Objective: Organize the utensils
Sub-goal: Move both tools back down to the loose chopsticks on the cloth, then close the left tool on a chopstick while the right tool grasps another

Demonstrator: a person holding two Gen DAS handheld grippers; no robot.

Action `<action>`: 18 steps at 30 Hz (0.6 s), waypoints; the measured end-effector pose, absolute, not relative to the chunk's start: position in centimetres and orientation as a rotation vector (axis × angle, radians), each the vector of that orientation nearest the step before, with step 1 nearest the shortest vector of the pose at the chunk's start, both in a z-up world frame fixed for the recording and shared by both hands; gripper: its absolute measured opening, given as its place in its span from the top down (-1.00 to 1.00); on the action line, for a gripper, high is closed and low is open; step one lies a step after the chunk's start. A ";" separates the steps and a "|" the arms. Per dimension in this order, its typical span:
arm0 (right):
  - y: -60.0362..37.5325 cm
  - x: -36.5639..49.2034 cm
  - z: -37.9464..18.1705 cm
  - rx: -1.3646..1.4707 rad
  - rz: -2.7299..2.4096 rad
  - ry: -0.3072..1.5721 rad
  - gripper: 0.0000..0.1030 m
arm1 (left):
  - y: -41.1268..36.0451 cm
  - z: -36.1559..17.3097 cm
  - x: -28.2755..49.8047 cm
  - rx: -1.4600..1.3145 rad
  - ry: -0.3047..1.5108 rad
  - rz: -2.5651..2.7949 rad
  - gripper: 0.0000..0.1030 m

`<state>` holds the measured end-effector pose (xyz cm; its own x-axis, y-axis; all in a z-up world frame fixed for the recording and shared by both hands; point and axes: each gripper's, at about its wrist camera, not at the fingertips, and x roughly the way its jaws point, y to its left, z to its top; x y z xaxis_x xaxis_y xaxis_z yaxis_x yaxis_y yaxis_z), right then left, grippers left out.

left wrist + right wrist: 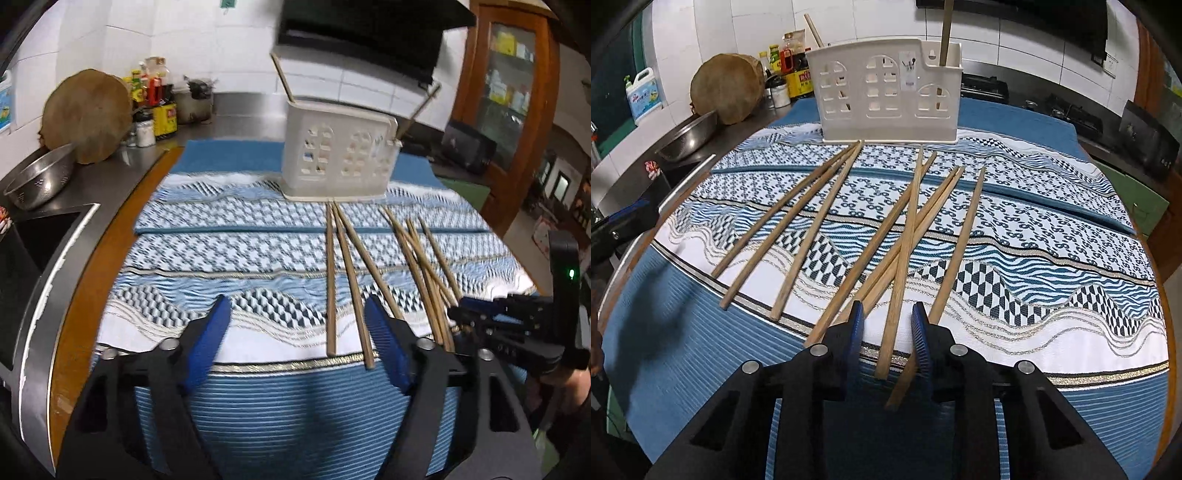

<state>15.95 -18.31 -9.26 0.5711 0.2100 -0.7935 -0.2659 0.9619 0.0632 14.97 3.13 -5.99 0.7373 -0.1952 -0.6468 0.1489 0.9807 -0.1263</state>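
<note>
**Chopsticks lined up for pickup in front of the holder**

At the far left of the desk point(110, 236), a steel colander point(38, 181) and a round wooden block point(88, 114) sit clear of the work, beside the sink. Over the patterned cloth point(236, 251), the left hand-held gripper point(295, 325) hangs with its blue pads spread wide and nothing between them; the nearest loose chopstick point(331, 280) lies just inside its right pad, so it seems lined up to close on one.

Toward the middle, the white slotted holder point(886, 92) stands upright at the back of the cloth, already carrying a chopstick or two. Its low front suits sticks dropped in from above.

Further right, the crossed pile of chopsticks point(905, 236) fans out from the holder's base, thick ends toward the person, probably so each can be taken by its end. The right hand-held gripper point(888, 332) has its jaws narrowed around one chopstick point(897, 288) of that pile. The pads do not yet visibly press on it, so I judge the grasp unfinished.
</note>
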 end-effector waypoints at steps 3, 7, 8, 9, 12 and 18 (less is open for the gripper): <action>-18.4 16.2 -9.5 -0.063 0.277 0.928 0.61 | 2.0 -6.9 15.7 -0.042 0.751 -0.217 -0.04; -18.6 16.2 -9.7 -0.069 0.269 0.927 0.78 | 0.7 -8.3 16.9 -0.014 0.806 -0.262 0.20; -18.6 16.3 -9.7 -0.069 0.269 0.926 0.82 | 0.4 -8.7 17.3 -0.009 0.822 -0.264 0.33; -18.7 16.3 -9.7 -0.064 0.271 0.927 0.82 | 0.2 -9.1 17.7 -0.009 0.835 -0.270 0.36; -18.8 16.4 -9.8 -0.062 0.271 0.926 0.82 | -0.2 -9.9 18.6 -0.017 0.866 -0.287 0.50; -18.8 16.6 -9.8 -0.058 0.270 0.925 0.82 | -1.4 -10.9 19.6 0.022 0.896 -0.291 0.73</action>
